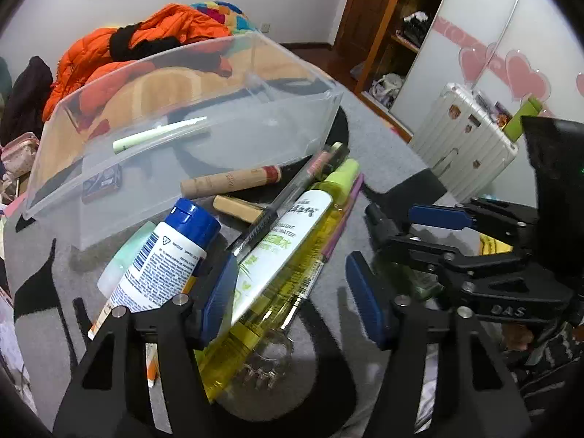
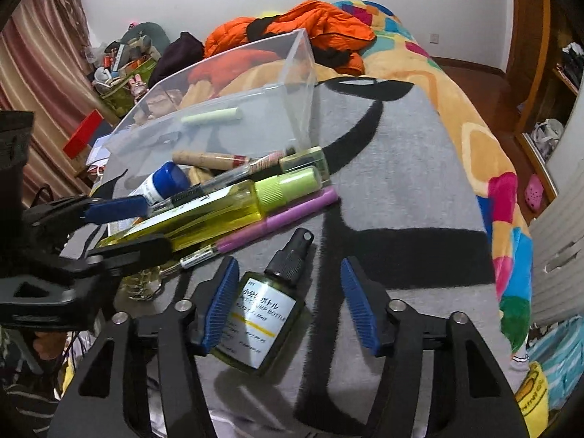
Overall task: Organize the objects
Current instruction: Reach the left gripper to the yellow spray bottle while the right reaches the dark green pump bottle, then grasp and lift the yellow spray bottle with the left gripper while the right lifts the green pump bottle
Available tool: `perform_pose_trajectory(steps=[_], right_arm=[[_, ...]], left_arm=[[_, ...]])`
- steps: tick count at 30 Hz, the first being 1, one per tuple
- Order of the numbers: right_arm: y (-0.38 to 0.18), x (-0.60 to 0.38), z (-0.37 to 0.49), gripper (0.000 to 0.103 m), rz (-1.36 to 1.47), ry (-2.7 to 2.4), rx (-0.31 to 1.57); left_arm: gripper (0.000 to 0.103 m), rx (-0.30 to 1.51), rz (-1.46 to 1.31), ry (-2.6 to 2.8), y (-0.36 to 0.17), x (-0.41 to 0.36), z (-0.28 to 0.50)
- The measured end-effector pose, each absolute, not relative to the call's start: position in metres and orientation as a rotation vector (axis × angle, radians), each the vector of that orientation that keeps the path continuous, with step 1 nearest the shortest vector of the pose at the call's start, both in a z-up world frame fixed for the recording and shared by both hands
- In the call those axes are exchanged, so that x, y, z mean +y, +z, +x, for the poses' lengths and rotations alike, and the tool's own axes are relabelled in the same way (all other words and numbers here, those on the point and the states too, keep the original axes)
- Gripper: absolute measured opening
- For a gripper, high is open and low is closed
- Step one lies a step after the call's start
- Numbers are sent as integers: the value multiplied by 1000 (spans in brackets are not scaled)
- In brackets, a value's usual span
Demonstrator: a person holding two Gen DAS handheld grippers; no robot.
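A clear plastic bin (image 1: pixel 204 120) sits on a grey-and-black rug, with a pale green tube (image 1: pixel 157 135) inside; the bin also shows in the right wrist view (image 2: pixel 255 84). In front lies a heap: a yellow spray bottle (image 1: pixel 292 255), a blue-capped white bottle (image 1: pixel 160 255), a wooden stick (image 1: pixel 230 182) and a purple pen (image 2: pixel 277 215). My left gripper (image 1: pixel 292 292) is open around the yellow bottle's lower part. My right gripper (image 2: pixel 288 303) is open around a small dark green spray bottle (image 2: pixel 266 317) lying on the rug.
A bed with an orange jacket (image 1: pixel 146 43) and colourful blanket (image 2: pixel 474 127) lies behind the bin. A white suitcase (image 1: pixel 463 146) and a wardrobe stand at the right. A clear hair clip (image 1: pixel 266 361) lies under the yellow bottle. Clutter fills the far left corner (image 2: pixel 124 62).
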State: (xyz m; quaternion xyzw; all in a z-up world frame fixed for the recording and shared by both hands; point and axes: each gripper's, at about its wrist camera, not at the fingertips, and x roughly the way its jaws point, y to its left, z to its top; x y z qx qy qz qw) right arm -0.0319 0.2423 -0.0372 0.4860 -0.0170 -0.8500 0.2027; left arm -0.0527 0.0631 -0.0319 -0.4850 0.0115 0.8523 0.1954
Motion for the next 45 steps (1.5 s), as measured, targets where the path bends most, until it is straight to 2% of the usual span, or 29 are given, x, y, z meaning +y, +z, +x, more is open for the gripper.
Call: perform_pose_trajectory(steps=[7,17,23,31,34,45], right_arm=[[-40,236,-27,40,1355,-2342,-10],[-42,250,-21,39,1363,-2362,-35],[-42,249,-19,39,1351,-2370,-31],[-40,253,-17,39,1339,-2398,-51],[-37,256,-17,39,1328,-2415,-50],[-26,259,-20,39,1283,-2455,-64]], left_arm=[[59,114,-1412,2356,-43,67,-61],[59,313,-1388,2290,-51,94,-71],[59,335,-1420,2239,-64,99,-81],[42,319,-1368,2230,-53,99,-74],[38,363,-1340,2234,-48,102,-66],[34,321,-1237,2311,-15,94,-51]])
